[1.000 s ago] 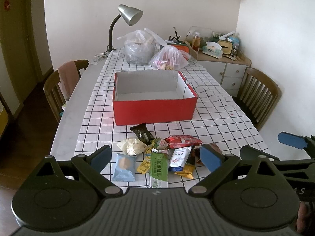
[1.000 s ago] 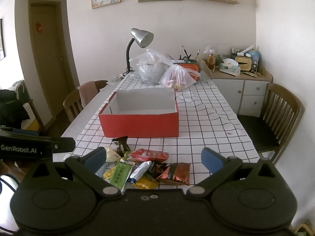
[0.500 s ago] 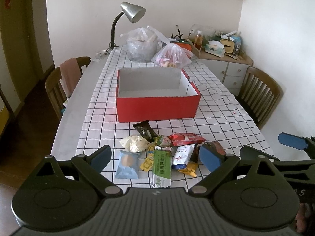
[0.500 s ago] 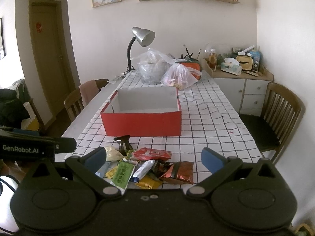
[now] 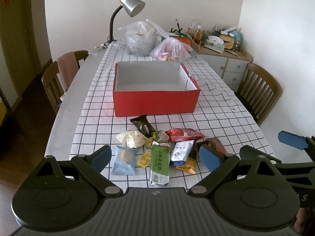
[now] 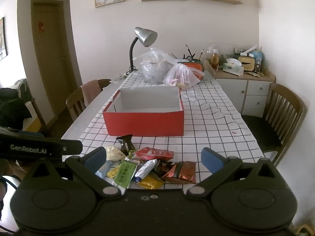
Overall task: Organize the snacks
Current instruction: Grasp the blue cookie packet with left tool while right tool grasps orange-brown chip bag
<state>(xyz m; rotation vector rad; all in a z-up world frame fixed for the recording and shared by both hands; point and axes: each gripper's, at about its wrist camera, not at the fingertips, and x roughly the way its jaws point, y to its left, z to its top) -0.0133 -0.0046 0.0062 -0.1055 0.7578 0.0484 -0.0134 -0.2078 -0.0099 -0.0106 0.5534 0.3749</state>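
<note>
A checked worktop holds a pile of snacks just ahead of both empty, spread hand-held grippers, left and right; a red box sits beyond.

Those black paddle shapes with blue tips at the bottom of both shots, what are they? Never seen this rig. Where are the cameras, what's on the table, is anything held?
There is no robot arm here. A person holds a two-finger gripper in each hand, and each gripper carries a fisheye camera looking forward along its jaws. The black shapes are the gripper bodies; the blue tips are the finger pads.

One picture comes from the left gripper, the other from the right gripper. Each view also catches part of the other gripper at its edge.

On the checked tablecloth a red box stands open, with nothing seen inside. Nearer lies a pile of snack packets, among them a green packet and a light blue packet. Two plastic bags and a desk lamp stand at the far end.

Nothing is held: both pairs of jaws are wide open above the pile.
</note>
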